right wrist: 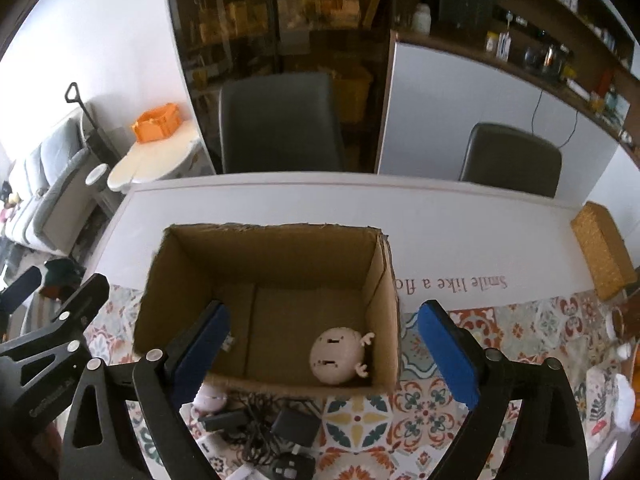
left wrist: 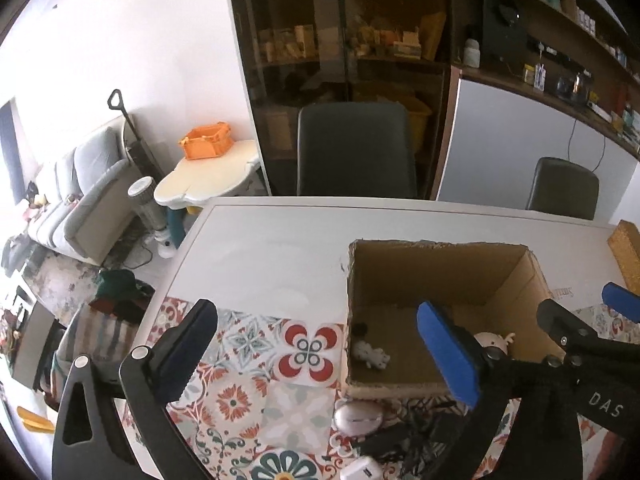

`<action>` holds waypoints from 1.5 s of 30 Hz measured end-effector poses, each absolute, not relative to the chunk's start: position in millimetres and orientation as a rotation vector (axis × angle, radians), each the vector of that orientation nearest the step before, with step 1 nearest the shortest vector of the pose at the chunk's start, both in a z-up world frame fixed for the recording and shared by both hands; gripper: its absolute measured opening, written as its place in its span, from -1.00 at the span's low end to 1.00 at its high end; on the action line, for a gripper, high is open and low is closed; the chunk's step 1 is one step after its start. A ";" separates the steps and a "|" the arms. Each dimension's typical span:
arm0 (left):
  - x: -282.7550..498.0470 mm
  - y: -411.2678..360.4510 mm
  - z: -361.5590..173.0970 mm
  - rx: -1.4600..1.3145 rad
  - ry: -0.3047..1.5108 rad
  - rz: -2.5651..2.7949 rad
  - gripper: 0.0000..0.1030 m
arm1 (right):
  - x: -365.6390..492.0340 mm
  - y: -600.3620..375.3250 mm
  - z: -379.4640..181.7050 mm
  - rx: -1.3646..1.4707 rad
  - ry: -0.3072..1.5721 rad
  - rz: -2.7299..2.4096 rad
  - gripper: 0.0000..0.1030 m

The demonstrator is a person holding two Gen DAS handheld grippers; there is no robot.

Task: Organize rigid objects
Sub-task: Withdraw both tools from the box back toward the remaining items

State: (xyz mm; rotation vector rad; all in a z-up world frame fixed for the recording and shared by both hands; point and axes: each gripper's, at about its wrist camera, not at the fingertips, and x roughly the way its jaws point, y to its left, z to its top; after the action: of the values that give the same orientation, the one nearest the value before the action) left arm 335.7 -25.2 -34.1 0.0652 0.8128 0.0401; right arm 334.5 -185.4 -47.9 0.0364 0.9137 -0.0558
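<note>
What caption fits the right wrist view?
Open right gripper above a cardboard box holding a beige toy head.

In the left wrist view, the blue pad of the left gripper [left wrist: 324, 354] covers most of the round beige toy [left wrist: 494, 340] inside the cardboard box [left wrist: 440, 276], and a small dark item [left wrist: 362, 328] at the left of the box floor is too small to identify. The white charger [left wrist: 362, 472] is cut off by the bottom edge of the frame. In the right wrist view, the pink object [right wrist: 210, 398] in front of the box sits half behind the left finger of the right gripper [right wrist: 326, 354], and the printed text [right wrist: 452, 283] on the table is cut short by the box's right wall.
</note>
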 end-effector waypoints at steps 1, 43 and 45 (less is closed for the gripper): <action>330.9 -23.3 -34.2 0.062 0.812 0.039 1.00 | 326.9 -183.3 -45.6 0.029 0.901 -0.060 0.85; 188.4 8.0 -145.8 0.000 1.015 0.155 1.00 | 198.3 -157.5 -156.8 0.020 1.090 0.077 0.74; 188.5 8.2 -157.0 0.004 1.048 0.162 1.00 | 198.4 -156.4 -166.2 0.020 1.115 0.090 0.71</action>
State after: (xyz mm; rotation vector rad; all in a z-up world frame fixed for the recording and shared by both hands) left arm 188.5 8.2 -157.0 0.0036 1.0476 0.1616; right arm 198.4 -156.4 -166.2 0.0201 1.1148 0.0895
